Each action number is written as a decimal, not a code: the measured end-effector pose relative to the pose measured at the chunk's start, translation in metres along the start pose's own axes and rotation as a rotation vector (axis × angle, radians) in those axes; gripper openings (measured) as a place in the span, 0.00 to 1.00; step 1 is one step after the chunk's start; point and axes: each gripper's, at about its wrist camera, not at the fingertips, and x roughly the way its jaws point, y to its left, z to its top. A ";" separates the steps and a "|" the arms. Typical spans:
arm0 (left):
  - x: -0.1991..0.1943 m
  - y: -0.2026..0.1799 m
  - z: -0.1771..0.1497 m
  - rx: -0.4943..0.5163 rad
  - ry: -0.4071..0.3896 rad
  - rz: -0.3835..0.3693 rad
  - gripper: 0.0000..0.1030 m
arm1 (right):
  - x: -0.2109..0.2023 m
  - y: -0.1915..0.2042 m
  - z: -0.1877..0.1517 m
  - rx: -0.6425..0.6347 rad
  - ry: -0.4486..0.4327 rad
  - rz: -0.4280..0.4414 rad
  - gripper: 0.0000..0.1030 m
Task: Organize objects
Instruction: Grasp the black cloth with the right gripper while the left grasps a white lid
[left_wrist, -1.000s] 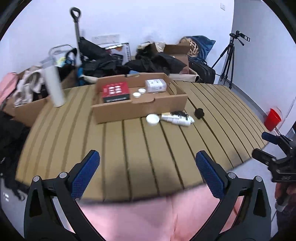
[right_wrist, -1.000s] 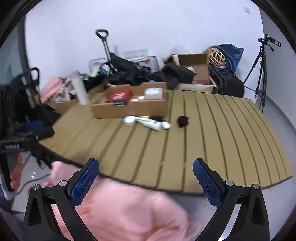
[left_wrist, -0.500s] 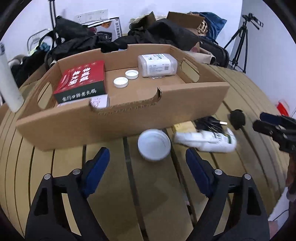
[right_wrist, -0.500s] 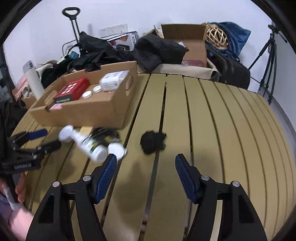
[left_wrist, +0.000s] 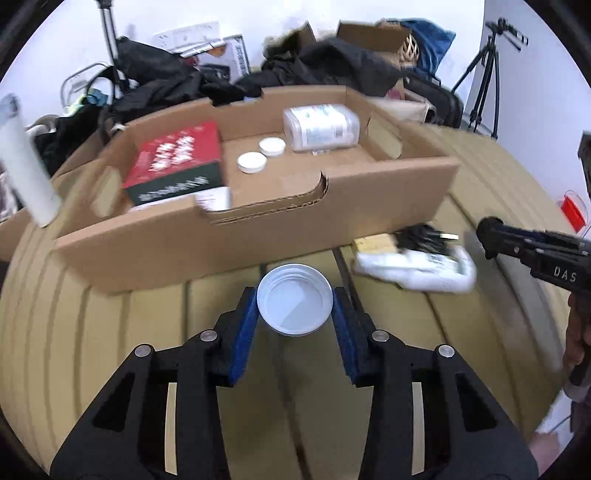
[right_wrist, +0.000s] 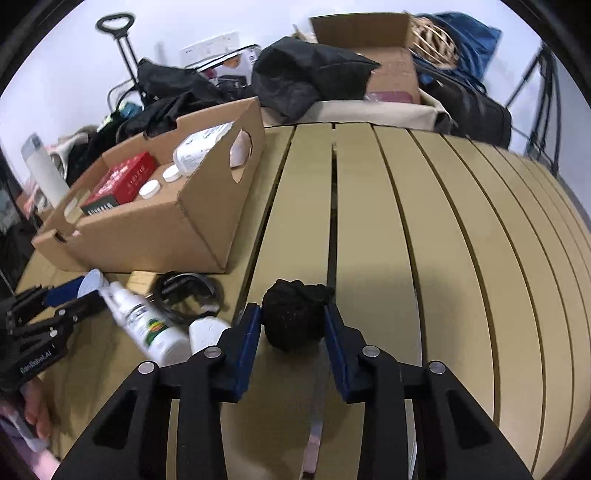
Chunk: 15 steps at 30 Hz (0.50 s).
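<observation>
Right wrist alone shows fingers (right_wrist: 246, 334) pinching black bundle (right_wrist: 294, 318).

Matt corrugated cardboard box (left_wrist: 258, 225), glossy white plastic lid (left_wrist: 294, 304), fuzzy black cloth ball (right_wrist: 294, 318), smooth slatted tabletop (right_wrist: 424, 240).

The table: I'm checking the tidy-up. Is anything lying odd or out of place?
Yes. A white bottle lies on its side beside the cardboard box, next to a tangled black cable. A white lid sits open side up between the left tool's fingers, and a black wad sits between the right tool's.
</observation>
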 end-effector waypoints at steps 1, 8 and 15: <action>-0.020 0.001 -0.005 -0.011 -0.015 0.010 0.35 | -0.015 0.003 -0.005 0.000 -0.012 0.002 0.36; -0.167 0.008 -0.058 -0.087 -0.063 0.007 0.35 | -0.130 0.032 -0.076 -0.065 -0.051 0.064 0.36; -0.218 0.006 -0.082 -0.104 -0.097 -0.003 0.35 | -0.201 0.068 -0.123 -0.121 -0.075 0.112 0.36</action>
